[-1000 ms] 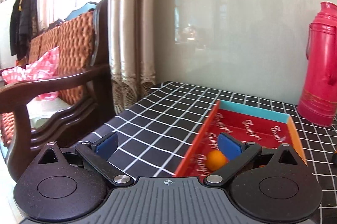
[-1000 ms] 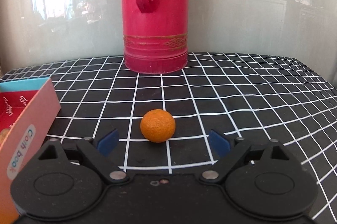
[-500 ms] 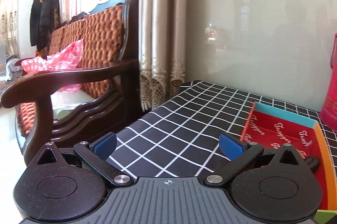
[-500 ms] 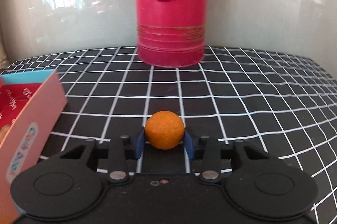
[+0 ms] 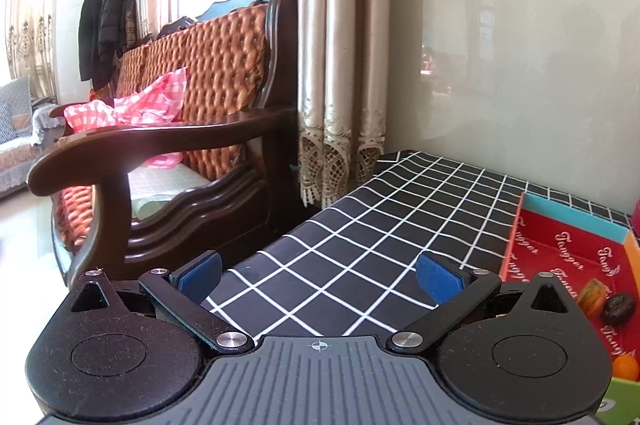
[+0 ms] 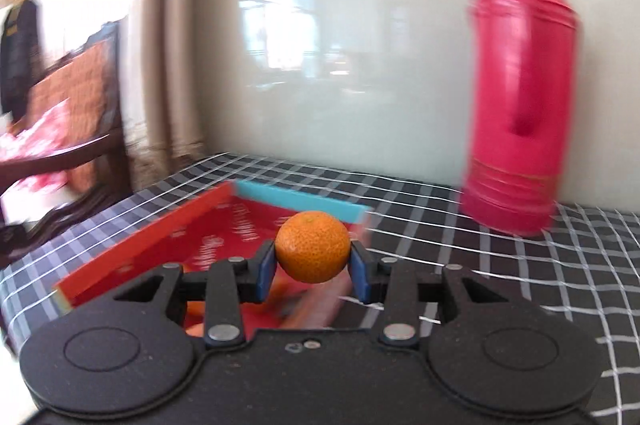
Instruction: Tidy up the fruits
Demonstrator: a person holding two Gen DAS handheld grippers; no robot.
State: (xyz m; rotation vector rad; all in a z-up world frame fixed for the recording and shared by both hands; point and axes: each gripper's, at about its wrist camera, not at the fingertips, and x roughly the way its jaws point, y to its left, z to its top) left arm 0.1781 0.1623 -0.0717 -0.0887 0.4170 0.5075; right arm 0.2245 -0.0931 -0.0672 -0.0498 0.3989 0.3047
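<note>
- red tray [image 6: 208,225] with a light blue far wall, lying on the checked cloth; seen blurred in the right wrist view.
- same tray [image 5: 560,245] at the right edge of the left wrist view, holding a dark round fruit [image 5: 619,308], an orange-and-green piece [image 5: 591,295] just beside it, and a small orange fruit [image 5: 626,367] nearer the camera.
- right gripper [image 6: 312,271] clamped on a mandarin [image 6: 313,246], blue pads pressed to both its sides; held up off the cloth, in front of the tray's far end.
- left gripper [image 5: 318,275] spread wide, nothing between its blue pads, low over bare cloth to the left of the tray.
- black tablecloth [image 5: 380,225] with a white grid, running back to a pale glossy wall.
- pink thermos flask [image 6: 520,97] upright on the cloth, right of the tray, near the wall.
- dark wooden armchair [image 5: 180,145] with orange tufted back beside the table, pink checked cloth [image 5: 136,105] on its seat.
- beige curtains [image 5: 344,45] in the corner; dark coat [image 5: 106,21] and a hat hanging further back.
</note>
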